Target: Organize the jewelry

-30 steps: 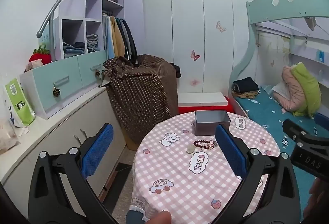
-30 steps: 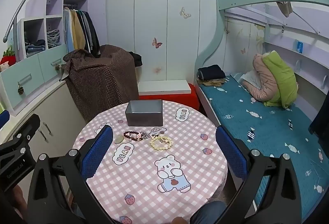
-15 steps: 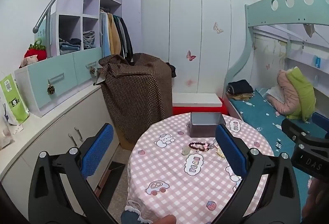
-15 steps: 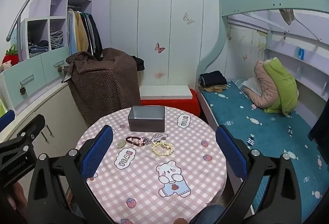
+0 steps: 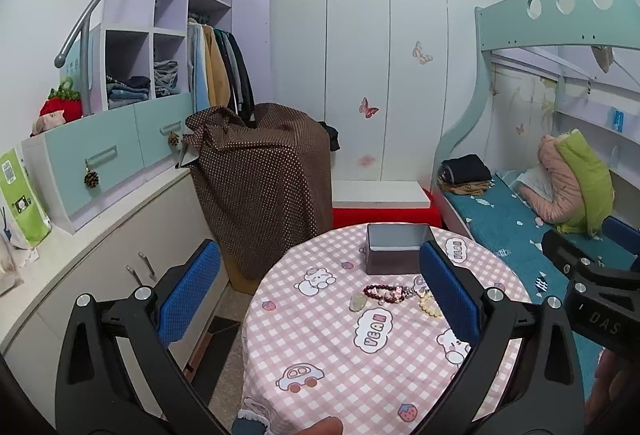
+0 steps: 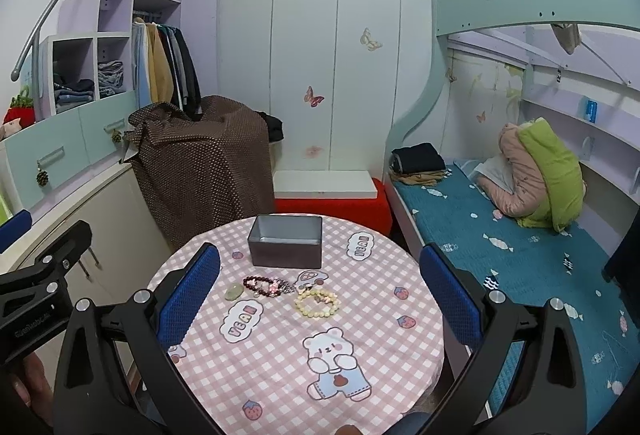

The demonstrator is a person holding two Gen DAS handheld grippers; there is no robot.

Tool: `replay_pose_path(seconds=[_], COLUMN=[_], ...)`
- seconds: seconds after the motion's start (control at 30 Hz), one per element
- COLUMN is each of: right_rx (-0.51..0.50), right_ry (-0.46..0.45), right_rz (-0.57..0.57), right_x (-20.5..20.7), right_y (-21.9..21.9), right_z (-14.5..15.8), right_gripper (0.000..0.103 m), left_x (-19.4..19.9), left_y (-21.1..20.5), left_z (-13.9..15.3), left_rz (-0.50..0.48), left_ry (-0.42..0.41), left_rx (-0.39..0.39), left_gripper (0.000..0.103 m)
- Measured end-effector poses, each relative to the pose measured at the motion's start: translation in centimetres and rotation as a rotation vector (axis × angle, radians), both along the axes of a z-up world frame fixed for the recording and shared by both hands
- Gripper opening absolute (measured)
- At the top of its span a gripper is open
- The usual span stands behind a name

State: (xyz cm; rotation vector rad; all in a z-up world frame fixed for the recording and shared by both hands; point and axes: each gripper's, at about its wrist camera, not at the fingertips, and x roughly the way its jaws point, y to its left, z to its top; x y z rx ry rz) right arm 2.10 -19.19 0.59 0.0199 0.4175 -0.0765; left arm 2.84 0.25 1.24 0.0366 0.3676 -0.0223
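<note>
A round table (image 6: 280, 355) with a pink checked cloth holds an open grey metal box (image 6: 285, 246) at its far side. In front of the box lie a dark red bead bracelet (image 6: 264, 286), a cream bead bracelet (image 6: 318, 303) and a pale green stone (image 6: 234, 292). The box (image 5: 394, 253), dark bracelet (image 5: 386, 293) and stone (image 5: 357, 302) also show in the left wrist view. My left gripper (image 5: 320, 299) and my right gripper (image 6: 320, 299) are both open and empty, held above the near side of the table, well short of the jewelry.
A brown dotted cloth (image 6: 204, 171) covers furniture behind the table. A low cabinet (image 5: 100, 255) runs along the left. A bunk bed with a teal mattress (image 6: 500, 235) stands at the right. A red bench (image 6: 332, 207) sits behind the table.
Both grippers have risen and drawn back a little, so the table and jewelry sit lower and farther in both views. Both stay open.
</note>
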Motion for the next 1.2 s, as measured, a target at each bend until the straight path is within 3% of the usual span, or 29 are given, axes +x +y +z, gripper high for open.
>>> replay_pose_path(seconds=[0.87, 1.2], right_rx=[0.024, 0.001], right_ry=[-0.002, 0.027], right_rz=[0.040, 0.055], right_x=[0.5, 2.2], right_y=[0.0, 0.9], right_z=[0.1, 0.0], right_gripper=[0.096, 0.096], left_x=[0.0, 1.8], left_y=[0.7, 1.8], left_z=[0.6, -0.2], left_rz=[0.032, 0.040], left_ry=[-0.005, 0.020], left_rx=[-0.011, -0.052], left_gripper=[0.099, 0.098])
